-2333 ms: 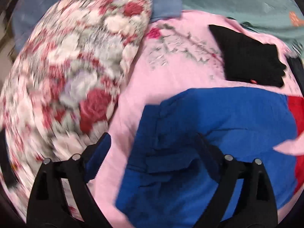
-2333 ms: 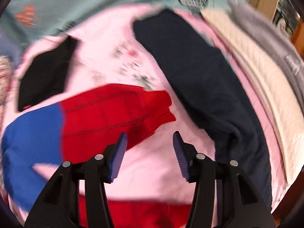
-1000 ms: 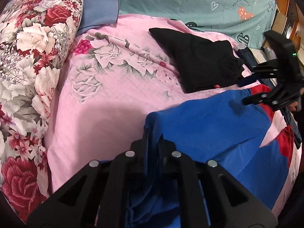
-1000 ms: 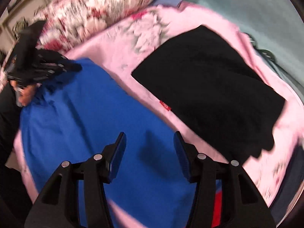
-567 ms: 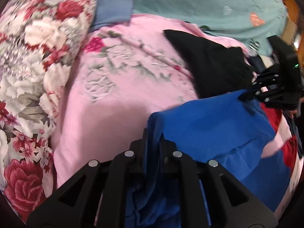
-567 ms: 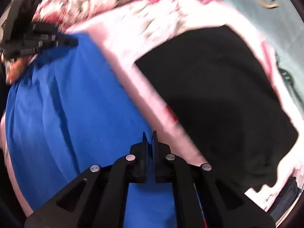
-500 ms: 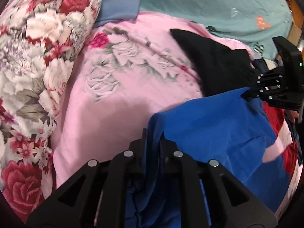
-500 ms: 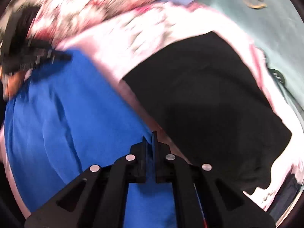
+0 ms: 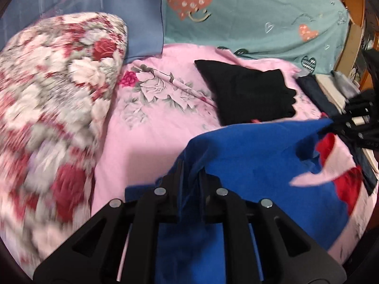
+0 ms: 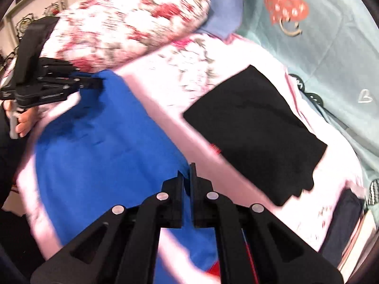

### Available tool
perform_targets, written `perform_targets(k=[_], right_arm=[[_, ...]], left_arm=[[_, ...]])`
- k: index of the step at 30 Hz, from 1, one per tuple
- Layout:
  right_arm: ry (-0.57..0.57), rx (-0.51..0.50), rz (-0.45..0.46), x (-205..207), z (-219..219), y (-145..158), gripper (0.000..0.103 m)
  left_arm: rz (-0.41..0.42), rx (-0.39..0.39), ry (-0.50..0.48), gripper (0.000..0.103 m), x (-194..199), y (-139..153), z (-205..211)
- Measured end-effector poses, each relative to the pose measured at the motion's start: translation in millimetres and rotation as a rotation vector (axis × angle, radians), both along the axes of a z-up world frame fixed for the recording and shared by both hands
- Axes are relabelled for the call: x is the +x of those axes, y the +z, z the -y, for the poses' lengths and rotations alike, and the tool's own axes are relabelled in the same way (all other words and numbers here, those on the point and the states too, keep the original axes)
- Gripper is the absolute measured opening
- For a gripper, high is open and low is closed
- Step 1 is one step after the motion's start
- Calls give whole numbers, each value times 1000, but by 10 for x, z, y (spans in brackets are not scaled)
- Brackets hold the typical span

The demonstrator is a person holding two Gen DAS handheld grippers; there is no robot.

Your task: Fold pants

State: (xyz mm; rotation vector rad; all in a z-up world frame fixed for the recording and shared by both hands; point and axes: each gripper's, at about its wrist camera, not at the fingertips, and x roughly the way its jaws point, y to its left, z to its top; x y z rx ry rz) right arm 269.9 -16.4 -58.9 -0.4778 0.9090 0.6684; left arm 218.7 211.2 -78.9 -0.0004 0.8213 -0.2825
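**Both grippers clamp the blue end of the pants above the pink sheet**

The left gripper [image 9: 191,172] has its fingers pressed together on a bunched corner of the pants [image 9: 255,156]; blue cloth fills the narrow slit between the pads and hangs down below them. The right gripper [image 10: 187,172] is likewise closed to a thin gap, pinching another corner of the same blue edge. In the left view the right gripper [image 9: 331,123] shows at the right side, and the blue edge runs stretched between the two holds, raised off the sheet [image 9: 146,142]. In the right view the left gripper [image 10: 94,84] sits at the left, with a hand [image 10: 22,120] on its handle.

The pants are blue at the held end and red [image 9: 348,184] further down; the red part lies toward the right edge of the sheet, with a strip of pink showing through a fold.

Beyond the lifted edge, a folded black garment [image 9: 246,97] lies flat on the sheet, apart from the pants. A floral pillow [image 9: 54,99] takes the left side of the bed. A teal cloth [image 9: 260,23] with heart prints lies along the far edge, a plain blue cloth [image 9: 132,16] beside it. Dark navy fabric [image 9: 315,92] and a pale folded pile lie at the right edge; the blur there hides details.
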Motion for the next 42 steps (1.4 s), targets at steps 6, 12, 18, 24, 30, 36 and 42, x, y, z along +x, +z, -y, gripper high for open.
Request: perform_targets(k=[6,12,18,24,30,36,42], right_arm=[[51,45,-66,-1222,-70,-222,3],[-21,14,-114,-1569,-211,-883,3],[-49,59,-136,-1617,-200,-1044,4],[-48,43,-127,-1689,-181,-1112,4],[-57,34,-106,-1733,-190,-1127,4],[-57,69,-97,-1753,-161,-1061,4],[-10,84,-99,-1891,-229,-1009,4]], left_arm=[[-37,-49,37,11,-898,-291,-232],[-148,-53,118,5,-1105,-833,-410],[-135,-158,121,4,-1225,-769,-583],[-111,-360,141,84,-1190,-553,-608],[-233,-317,227,81,-813,-666,-387],[-278,-274,343,6,-803,-776,-402],[-268,-381,406,7,-1165,-839,-670]])
